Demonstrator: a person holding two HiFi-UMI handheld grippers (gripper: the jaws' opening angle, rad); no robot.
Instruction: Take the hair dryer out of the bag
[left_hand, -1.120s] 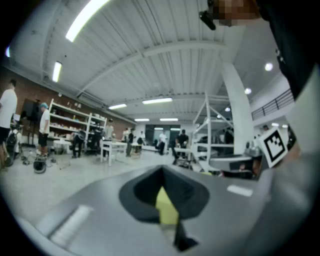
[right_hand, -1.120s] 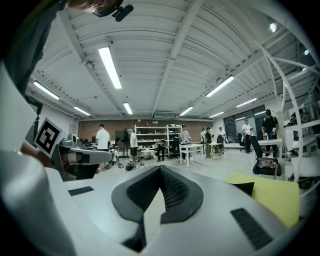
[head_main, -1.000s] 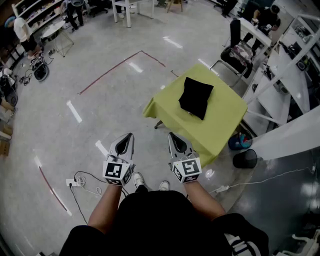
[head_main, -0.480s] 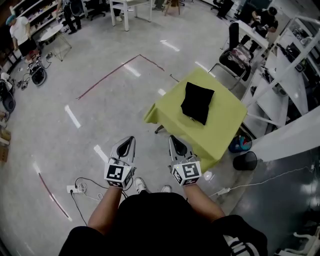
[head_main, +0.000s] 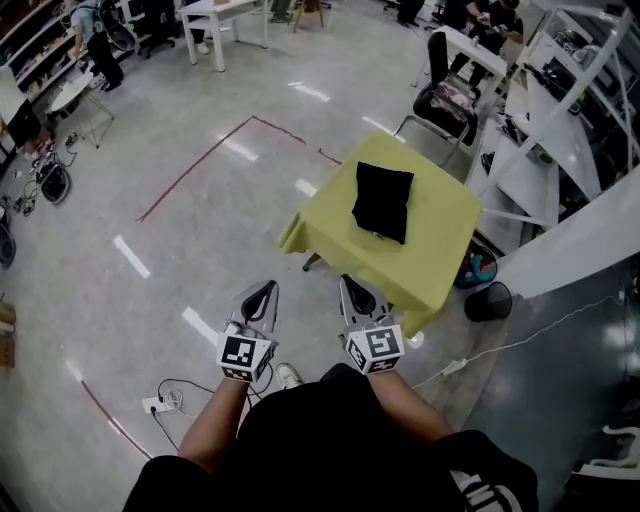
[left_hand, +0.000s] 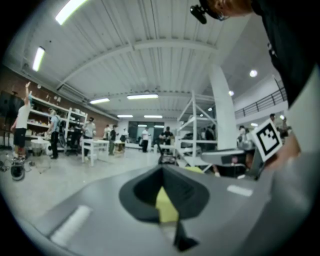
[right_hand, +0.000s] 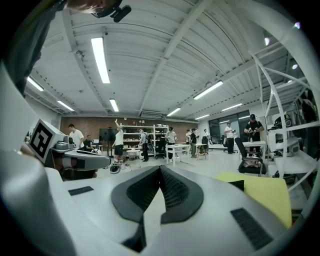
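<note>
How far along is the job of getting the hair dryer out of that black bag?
Nothing looks done: the black bag lies on the green table, no hair dryer visible. In hand, nothing: left gripper and right gripper are shut, empty, short of the table. Left: reaching the bag, opening it, lifting the dryer out.

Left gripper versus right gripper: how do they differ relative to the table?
In the head view the left gripper is over bare floor; the right gripper reaches the near edge of the table. The left gripper view shows the table straight ahead; the right gripper view shows it off to the right. Both are shut, empty and short of the bag.
</note>
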